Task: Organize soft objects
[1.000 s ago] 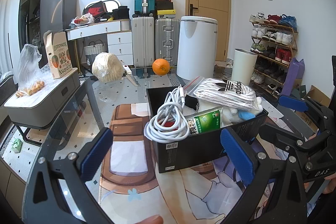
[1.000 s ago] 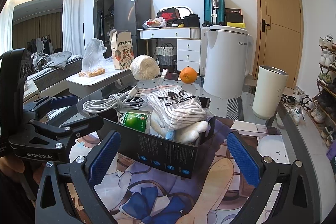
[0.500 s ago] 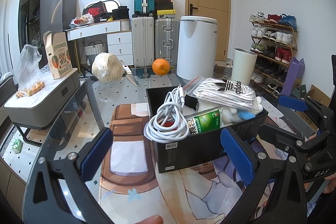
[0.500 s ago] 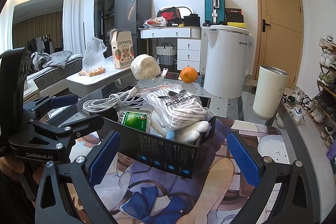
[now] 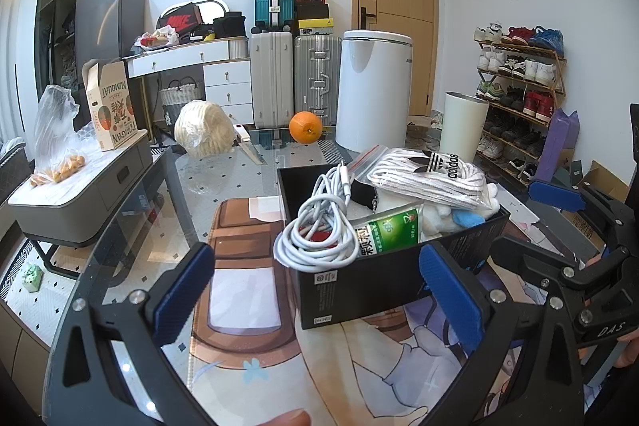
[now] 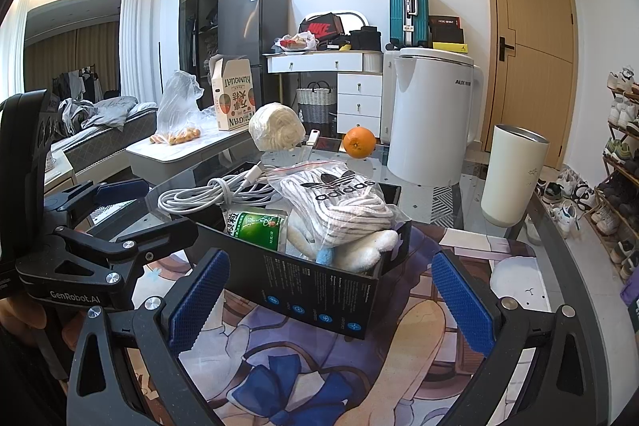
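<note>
While both grippers hover wide open and empty, the left gripper (image 5: pixel 317 288) and right gripper (image 6: pixel 329 294) flank a black cardboard box (image 6: pixel 319 292) on a printed mat (image 5: pixel 247 326). Inside sit a coiled white cable (image 5: pixel 319 226), a glossy green packet (image 5: pixel 393 232), bagged striped socks (image 6: pixel 339 206) and a fluffy white plush toy (image 6: pixel 359 250).

The box (image 5: pixel 383 278) is matt black card. In it lie a smooth white plastic-coated cable (image 5: pixel 319 226), ribbed white cloth in a clear glossy bag (image 5: pixel 431 178), a shiny green packet (image 5: pixel 389 230) and something fluffy. The table (image 5: pixel 223 174) is glossy glass; the blue finger pads (image 6: pixel 197 300) look knurled.
</note>
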Demonstrator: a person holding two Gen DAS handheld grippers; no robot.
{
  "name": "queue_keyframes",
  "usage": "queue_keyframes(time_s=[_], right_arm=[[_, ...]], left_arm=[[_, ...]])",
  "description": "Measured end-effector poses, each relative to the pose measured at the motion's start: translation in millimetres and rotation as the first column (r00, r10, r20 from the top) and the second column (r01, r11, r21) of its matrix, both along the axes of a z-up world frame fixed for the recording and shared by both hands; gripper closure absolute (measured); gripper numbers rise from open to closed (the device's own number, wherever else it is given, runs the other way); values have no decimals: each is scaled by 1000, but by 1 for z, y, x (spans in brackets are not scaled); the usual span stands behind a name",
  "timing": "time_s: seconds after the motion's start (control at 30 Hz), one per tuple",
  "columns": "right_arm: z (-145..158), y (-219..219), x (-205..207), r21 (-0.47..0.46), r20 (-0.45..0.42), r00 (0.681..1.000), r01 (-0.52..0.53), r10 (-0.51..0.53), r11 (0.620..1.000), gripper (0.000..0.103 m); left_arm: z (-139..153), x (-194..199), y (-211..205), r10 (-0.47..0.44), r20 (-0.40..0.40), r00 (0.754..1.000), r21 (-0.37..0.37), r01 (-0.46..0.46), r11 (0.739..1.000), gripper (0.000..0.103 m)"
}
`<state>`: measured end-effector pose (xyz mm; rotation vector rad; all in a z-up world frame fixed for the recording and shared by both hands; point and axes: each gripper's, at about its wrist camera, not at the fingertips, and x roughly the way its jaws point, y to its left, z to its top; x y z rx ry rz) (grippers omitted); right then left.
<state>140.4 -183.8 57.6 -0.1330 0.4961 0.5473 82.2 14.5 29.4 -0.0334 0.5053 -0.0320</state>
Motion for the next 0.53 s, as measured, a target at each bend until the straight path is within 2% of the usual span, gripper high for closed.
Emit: queue_keyframes(time_s=[0.53], right_arm=[[0,0,0,-1,0,1000,-1,1,1000,0]], left_arm=[[1,0,0,-4,5,1000,-2,4,1000,0]])
